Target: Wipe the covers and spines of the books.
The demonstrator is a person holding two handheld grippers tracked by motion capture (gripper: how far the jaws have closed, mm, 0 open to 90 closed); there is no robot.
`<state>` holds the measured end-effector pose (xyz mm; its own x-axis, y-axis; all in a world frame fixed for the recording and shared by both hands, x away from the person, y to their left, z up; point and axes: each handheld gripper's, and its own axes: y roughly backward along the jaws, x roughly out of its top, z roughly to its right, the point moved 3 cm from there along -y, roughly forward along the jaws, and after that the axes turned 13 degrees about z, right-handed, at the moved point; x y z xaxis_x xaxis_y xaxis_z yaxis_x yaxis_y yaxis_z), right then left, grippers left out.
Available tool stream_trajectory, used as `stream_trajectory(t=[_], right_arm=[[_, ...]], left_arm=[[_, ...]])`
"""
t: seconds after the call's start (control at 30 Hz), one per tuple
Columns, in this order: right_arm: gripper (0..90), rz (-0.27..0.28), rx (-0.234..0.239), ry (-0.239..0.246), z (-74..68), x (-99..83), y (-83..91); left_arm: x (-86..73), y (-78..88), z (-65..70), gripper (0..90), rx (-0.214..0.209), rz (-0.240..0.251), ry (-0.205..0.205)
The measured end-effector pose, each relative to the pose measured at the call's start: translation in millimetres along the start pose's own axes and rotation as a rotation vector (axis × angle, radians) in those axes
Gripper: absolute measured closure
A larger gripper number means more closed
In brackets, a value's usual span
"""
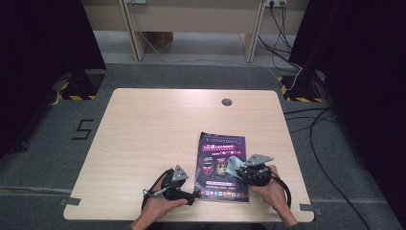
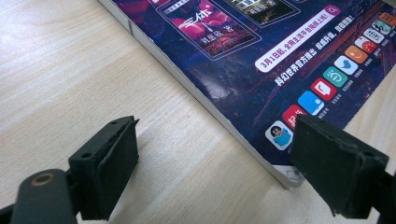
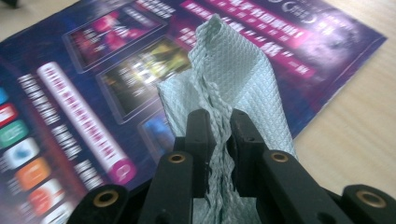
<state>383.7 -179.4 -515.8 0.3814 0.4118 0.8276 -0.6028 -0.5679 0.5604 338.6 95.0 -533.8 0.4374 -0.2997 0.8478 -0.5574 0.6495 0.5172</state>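
A pale wooden table (image 1: 143, 139) with a round grommet (image 1: 227, 102) stands on grey carpet (image 1: 191, 76) crossed by black cables (image 1: 325, 158).

My right gripper (image 3: 218, 135) has its jaws clamped on a pale green cloth (image 3: 229, 79) above the magazine (image 3: 93, 60).

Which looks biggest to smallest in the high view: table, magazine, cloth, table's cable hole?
1. table
2. magazine
3. cloth, partly hidden by the right gripper clamped on it, so probably larger than it looks
4. cable hole
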Motion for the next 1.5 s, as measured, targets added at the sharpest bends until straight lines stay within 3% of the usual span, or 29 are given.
stream_trajectory(t=[0.77,0.93,1.0,1.1,1.37,1.5], right_arm=[[80.5,0.008,-0.186,-0.085,62.9,34.2,-56.0],[79.8,-0.028,-0.219,-0.080,70.0,44.0,-67.1],[79.6,-0.043,-0.220,-0.083,68.0,48.9,-72.2],[79.7,-0.055,-0.192,-0.050,58.6,57.6,-83.6],[79.5,-0.059,-0.128,0.028,20.1,83.0,-119.8],[79.5,-0.053,-0.078,0.053,0.1,89.3,-128.3]], left_arm=[[-0.2,0.1,0.0,14.4,0.000,0.001,0.001],[-0.2,0.2,0.0,14.4,0.000,-0.001,0.000],[-0.1,0.2,-0.1,14.4,-0.001,-0.002,-0.001],[-0.1,0.0,-0.4,14.2,-0.002,-0.002,-0.001],[-0.3,0.3,-0.2,14.3,0.001,-0.001,-0.003],[-0.5,0.3,0.0,14.3,0.000,0.001,-0.001]])
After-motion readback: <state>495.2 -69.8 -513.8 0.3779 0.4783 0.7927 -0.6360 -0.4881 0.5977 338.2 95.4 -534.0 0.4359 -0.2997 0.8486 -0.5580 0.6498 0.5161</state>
